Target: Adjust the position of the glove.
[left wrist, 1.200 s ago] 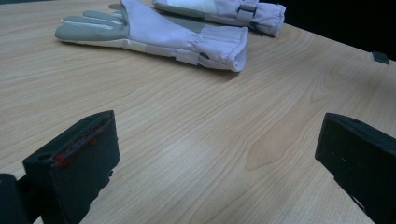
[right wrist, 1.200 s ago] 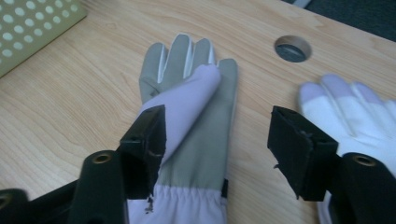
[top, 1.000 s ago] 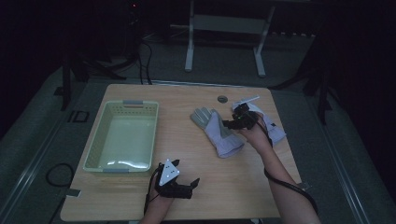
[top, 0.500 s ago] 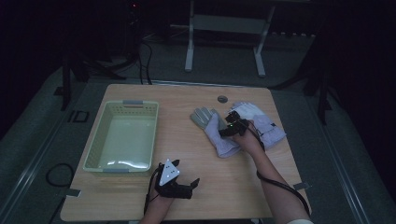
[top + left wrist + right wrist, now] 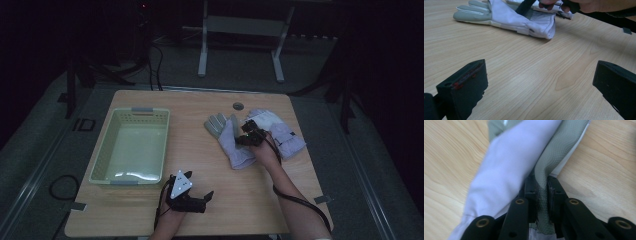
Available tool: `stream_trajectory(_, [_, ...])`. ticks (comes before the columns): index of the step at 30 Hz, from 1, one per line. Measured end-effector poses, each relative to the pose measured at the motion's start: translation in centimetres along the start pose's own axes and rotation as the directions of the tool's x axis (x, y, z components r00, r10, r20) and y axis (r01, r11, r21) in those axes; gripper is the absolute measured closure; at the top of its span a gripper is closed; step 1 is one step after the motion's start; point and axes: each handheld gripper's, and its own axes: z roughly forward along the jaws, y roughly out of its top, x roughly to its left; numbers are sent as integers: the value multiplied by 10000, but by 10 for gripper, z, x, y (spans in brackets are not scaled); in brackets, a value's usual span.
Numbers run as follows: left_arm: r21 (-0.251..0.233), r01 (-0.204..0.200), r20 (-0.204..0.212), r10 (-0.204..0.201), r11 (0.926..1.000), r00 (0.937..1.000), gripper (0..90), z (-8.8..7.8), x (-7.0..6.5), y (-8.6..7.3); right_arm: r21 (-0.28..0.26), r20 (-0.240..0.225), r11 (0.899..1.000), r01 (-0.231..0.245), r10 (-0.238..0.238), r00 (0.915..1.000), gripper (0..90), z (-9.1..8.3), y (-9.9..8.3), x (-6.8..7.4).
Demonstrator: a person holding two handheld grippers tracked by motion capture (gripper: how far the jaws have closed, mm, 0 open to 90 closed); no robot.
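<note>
Where jaws lately stood apart: right gripper (image 5: 248,138) lowered, just clamped onto grey fold of near glove (image 5: 231,141), lying beside second glove (image 5: 274,131) on table (image 5: 200,105). Ready for lifting toward basket (image 5: 102,159). Left gripper (image 5: 197,199): released, idle.

Dim in the high view, with near-black surroundings and only the counter (image 5: 200,145) moderately lit from above. Brighter and even in both gripper views, with a soft sheen on the wood. Strongly blurred close up in the right gripper view; black jaws out of focus.
</note>
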Motion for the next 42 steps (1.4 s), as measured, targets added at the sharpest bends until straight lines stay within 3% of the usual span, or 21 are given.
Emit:
stream_trajectory(3, [-1,21,12,-21,10000,10000,0,0,0,0,-348,-3,9993,-139,139,9999,816,-7,0,3])
stream_trajectory(4, [-7,33,14,-33,10000,10000,0,0,0,0,-790,-174,9962,-360,347,9992,820,-15,1,7])
stream_trajectory(8, [-7,12,0,-12,10000,10000,0,0,0,0,-1644,-478,9807,-1060,994,9939,821,-34,4,15])
stream_trajectory(15, [-33,22,-10,-22,10000,10000,0,-1,0,0,-3144,-579,9273,-2031,1948,9791,820,-65,7,34])
stream_trajectory(16, [-31,12,-14,-12,10000,10000,0,-1,0,0,-3331,-688,9159,-2241,2134,9745,820,-68,7,38])
stream_trajectory(18, [-36,4,-10,-4,10000,10000,0,-1,0,0,-3489,-820,9031,-2503,2366,9681,820,-72,8,41])
stream_trajectory(23, [-49,1,1,-1,10000,10000,0,-1,0,0,-3858,-1204,8578,-3396,3181,9404,819,-79,2,52])
stream_trajectory(26, [-37,-33,19,33,10000,10000,0,0,-1,0,-4041,-1404,8467,-3462,3165,9381,816,-77,-5,61])
stream_trajectory(32, [0,6,38,-6,10000,10000,0,0,0,0,-3903,-1378,8408,-3751,3494,9268,817,-64,-21,78])
stream_trajectory(34, [-16,-13,28,13,10000,10000,0,0,0,0,-3794,-1207,8479,-3704,3515,9284,817,-57,-26,82])
stream_trajectory(36, [-32,-32,25,32,10000,10000,0,0,0,0,-3691,-722,8624,-3466,3452,9358,817,-50,-32,86])
stream_trajectory(42, [-7,-13,29,13,10000,10000,0,0,0,0,-3135,-377,8730,-3735,3816,9236,816,-29,-46,86])
